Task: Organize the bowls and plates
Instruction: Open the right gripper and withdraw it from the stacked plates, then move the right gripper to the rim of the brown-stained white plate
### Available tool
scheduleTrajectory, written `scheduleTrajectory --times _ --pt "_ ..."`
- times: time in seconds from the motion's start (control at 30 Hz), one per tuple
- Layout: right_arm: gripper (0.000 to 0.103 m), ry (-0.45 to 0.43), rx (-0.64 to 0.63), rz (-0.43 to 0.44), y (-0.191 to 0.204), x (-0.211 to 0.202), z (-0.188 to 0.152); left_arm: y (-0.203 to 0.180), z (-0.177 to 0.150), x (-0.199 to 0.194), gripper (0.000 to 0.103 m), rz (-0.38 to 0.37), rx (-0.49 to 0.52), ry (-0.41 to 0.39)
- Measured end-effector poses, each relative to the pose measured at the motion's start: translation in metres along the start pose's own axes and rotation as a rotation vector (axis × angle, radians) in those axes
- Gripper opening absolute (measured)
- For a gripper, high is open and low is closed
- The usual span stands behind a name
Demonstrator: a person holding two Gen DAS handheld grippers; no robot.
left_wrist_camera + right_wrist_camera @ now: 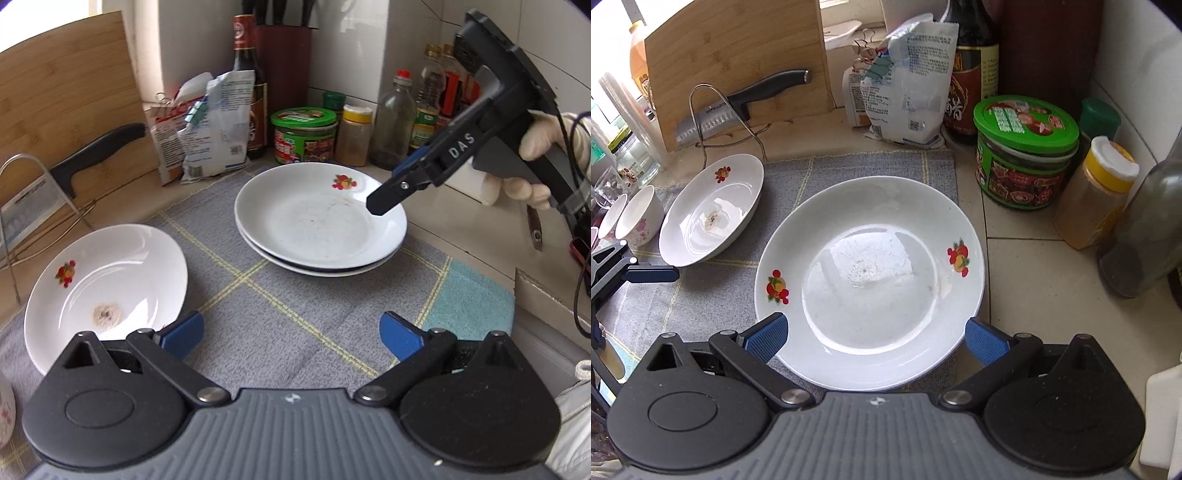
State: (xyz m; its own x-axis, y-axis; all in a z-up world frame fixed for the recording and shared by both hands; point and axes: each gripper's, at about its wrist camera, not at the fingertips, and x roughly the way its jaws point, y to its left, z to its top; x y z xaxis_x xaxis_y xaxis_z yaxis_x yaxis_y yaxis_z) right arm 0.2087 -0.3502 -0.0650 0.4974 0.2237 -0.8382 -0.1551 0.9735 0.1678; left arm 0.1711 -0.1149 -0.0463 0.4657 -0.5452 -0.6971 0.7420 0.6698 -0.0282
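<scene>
A stack of white plates with fruit prints [317, 225] sits on the grey mat [280, 317]; it fills the right wrist view [871, 280]. A single white plate [107, 288] lies to its left, tilted, and shows in the right wrist view [713, 210]. My left gripper [291, 336] is open and empty above the mat, just right of the single plate. My right gripper [875, 339] is open over the near rim of the stack; in the left wrist view it [384, 201] hovers at the stack's right edge. Two small floral bowls [639, 216] stand at the far left.
A cutting board [738, 66], knife [738, 107] and wire rack stand behind the single plate. Bags [905, 88], a sauce bottle [971, 66], a green-lidded jar [1023, 147], a spice shaker [1097, 192] and bottles [395, 122] line the back corner. Glass jars [624, 155] are at the left.
</scene>
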Motion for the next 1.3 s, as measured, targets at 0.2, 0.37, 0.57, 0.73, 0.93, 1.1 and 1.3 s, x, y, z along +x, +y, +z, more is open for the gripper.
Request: scheduleTrajectory --times 0.2,0.37,0.57,0.73,0.93,1.1,1.3 --pt "0.103 -0.065 -0.053 0.021 0.038 -0.003 -0.013 0.011 -0.030 -0.017 0.101 0.113 -0.152 -0.011" --pt "0.103 -0.083 -0.108 0.019 0.072 0.004 -0.022 0.021 -0.056 -0.028 0.101 0.188 -0.282 -0.004" --pt "0.103 -0.073 -0.129 0.044 0.100 0.014 -0.022 0.038 -0.074 -0.027 0.101 0.230 -0.301 0.008" --pt "0.103 -0.062 -0.149 0.049 0.116 0.018 -0.022 0.047 -0.081 -0.022 0.101 0.268 -0.284 0.000" --pt "0.103 -0.055 -0.189 0.033 0.127 0.017 -0.021 0.057 -0.072 -0.011 0.101 0.283 -0.257 -0.013" --pt "0.103 -0.046 -0.201 0.029 0.131 0.020 -0.018 0.071 -0.066 0.005 0.101 0.284 -0.273 -0.006" --pt "0.103 -0.043 -0.220 0.031 0.133 0.024 -0.012 0.079 -0.063 0.018 0.102 0.312 -0.254 -0.003"
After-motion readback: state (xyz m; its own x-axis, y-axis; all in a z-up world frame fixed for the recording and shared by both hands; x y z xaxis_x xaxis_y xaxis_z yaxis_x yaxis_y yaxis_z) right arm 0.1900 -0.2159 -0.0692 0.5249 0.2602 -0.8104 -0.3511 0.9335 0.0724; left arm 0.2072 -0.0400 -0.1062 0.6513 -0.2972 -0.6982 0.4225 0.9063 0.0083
